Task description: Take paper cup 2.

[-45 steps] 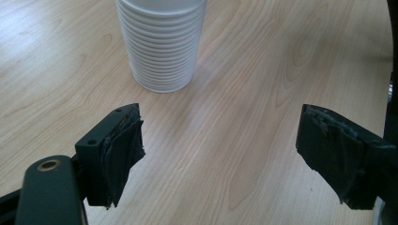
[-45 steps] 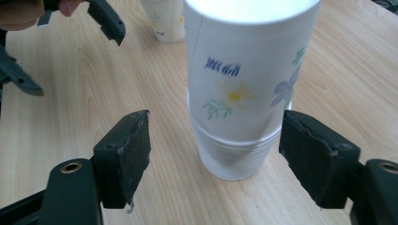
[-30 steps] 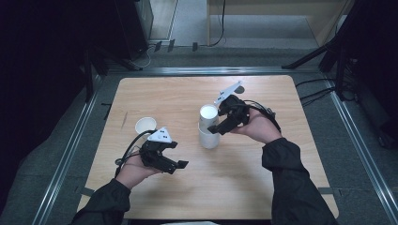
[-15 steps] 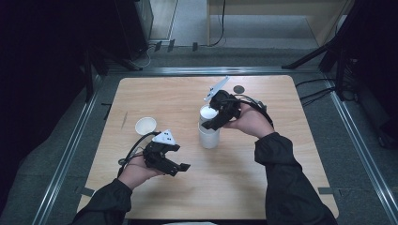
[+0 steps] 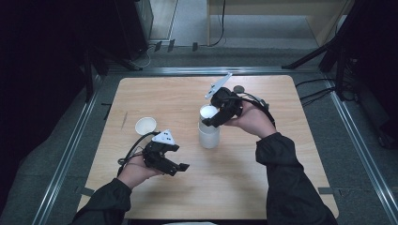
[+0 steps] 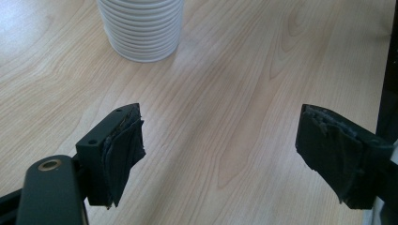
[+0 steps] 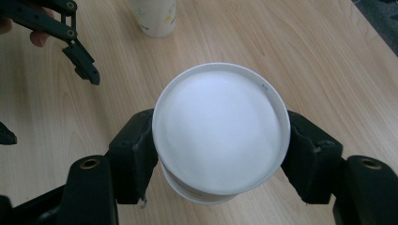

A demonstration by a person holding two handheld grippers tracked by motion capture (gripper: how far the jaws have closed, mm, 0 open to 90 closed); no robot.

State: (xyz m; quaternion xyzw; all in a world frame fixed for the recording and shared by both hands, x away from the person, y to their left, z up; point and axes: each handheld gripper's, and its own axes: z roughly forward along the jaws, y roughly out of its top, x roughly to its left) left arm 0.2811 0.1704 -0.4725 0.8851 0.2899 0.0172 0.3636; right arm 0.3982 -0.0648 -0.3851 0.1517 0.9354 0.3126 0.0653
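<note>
our right tool (image 7: 218, 154) clamps the top cup (image 7: 219, 129) on the cup stack (image 5: 209, 133) mid-tabletop (image 5: 281, 178); our left tool (image 6: 220, 154) gapes wide, empty. nested cups may cling and lift together.

You work at a pale wooden table (image 5: 155, 93) with rounded corners, its grain plain in both gripper views. Metal rails (image 5: 65, 154) run along its left, right and far sides on a grey floor (image 5: 356, 154). Past the far edge, black cables (image 5: 218, 28) trail toward a wooden cabinet (image 5: 281, 11). Dark equipment (image 5: 131, 28) stands at far left. The room around you is dim.
</note>
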